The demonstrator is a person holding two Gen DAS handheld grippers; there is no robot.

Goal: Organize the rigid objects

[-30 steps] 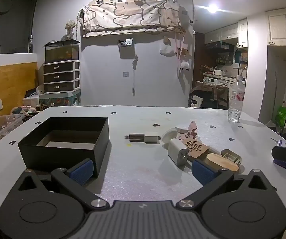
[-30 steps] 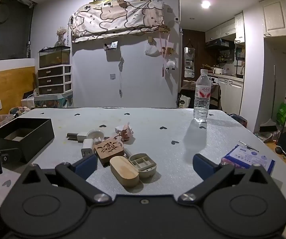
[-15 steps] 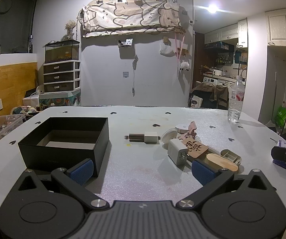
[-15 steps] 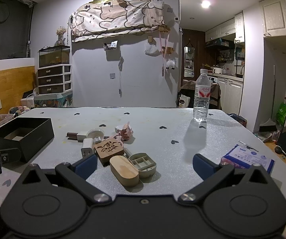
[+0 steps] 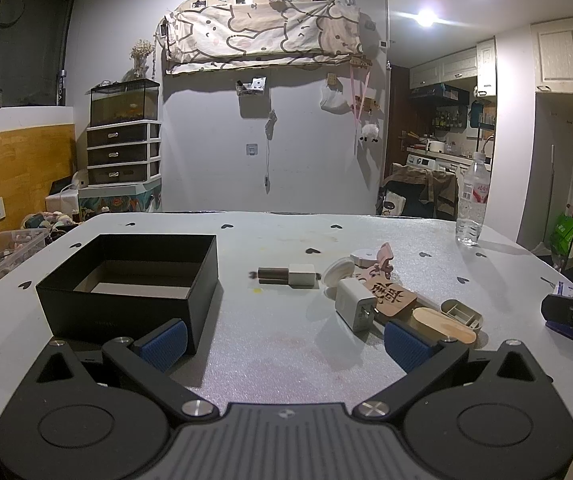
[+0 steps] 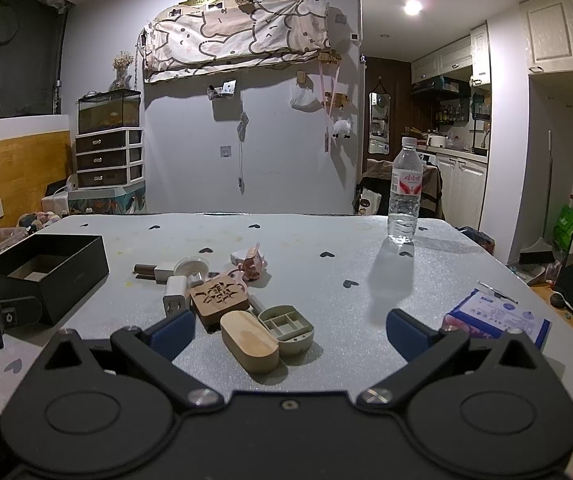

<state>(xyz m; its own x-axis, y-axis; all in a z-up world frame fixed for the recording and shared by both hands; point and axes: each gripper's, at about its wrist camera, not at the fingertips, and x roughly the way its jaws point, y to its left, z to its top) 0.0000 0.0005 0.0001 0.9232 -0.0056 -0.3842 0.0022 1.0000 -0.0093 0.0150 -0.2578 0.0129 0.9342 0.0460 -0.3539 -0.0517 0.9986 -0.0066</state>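
Observation:
An open black box sits on the left of the grey table. To its right lies a cluster: a brown-and-white stick, a white charger plug, a carved wooden tag, a wooden oval lid, a small grey divided case, a pink figure and a round white disc. My left gripper hovers open near the box's front corner. My right gripper is open, with the lid and case between its fingers.
A clear water bottle stands at the table's far right. A blue-white packet lies near the right edge. Drawers with a fish tank stand against the back wall, beyond the table.

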